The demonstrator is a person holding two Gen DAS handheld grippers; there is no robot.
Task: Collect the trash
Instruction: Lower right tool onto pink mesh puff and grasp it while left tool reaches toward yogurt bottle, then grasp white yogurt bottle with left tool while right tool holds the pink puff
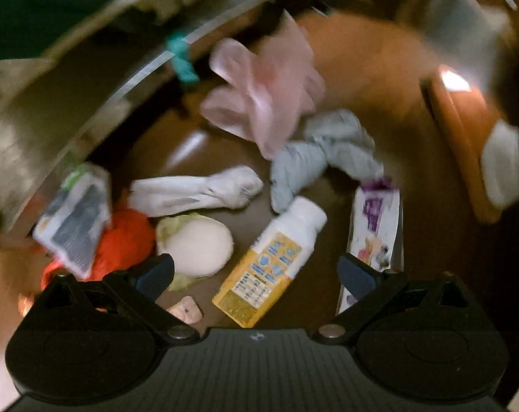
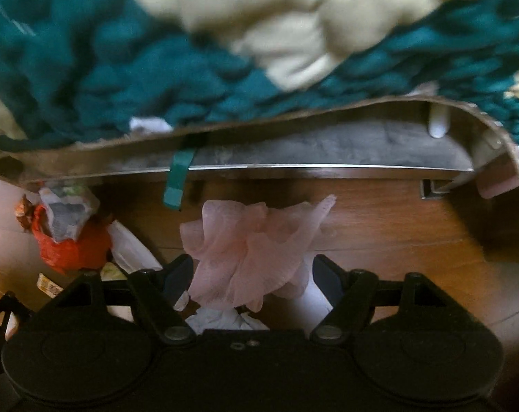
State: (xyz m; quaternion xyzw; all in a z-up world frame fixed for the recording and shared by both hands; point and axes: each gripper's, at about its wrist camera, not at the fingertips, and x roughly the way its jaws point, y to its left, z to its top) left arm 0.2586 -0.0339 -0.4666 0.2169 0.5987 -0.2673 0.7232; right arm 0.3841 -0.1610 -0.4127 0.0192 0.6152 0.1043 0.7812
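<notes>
While both claws hang spread and empty over the wooden floor [image 1: 379,79], the step is still target selection. Left gripper [image 1: 256,271] frames the yellow bottle [image 1: 276,261], which lies flat between its jaws, beside the white socks [image 1: 197,194] and carton [image 1: 376,226]. Right gripper [image 2: 252,276] brackets the pink plastic bag [image 2: 249,247] near the bed edge [image 2: 293,161]. Next: drop, close, confirm grip.

1. The wooden floor [image 1: 379,79] carried all the things.
2. A white bottle with a yellow label [image 1: 271,262] lay on it beside a white sock [image 1: 197,194].
3. A pink plastic bag [image 2: 249,250] and an orange bag [image 1: 125,243] lay there too.
</notes>
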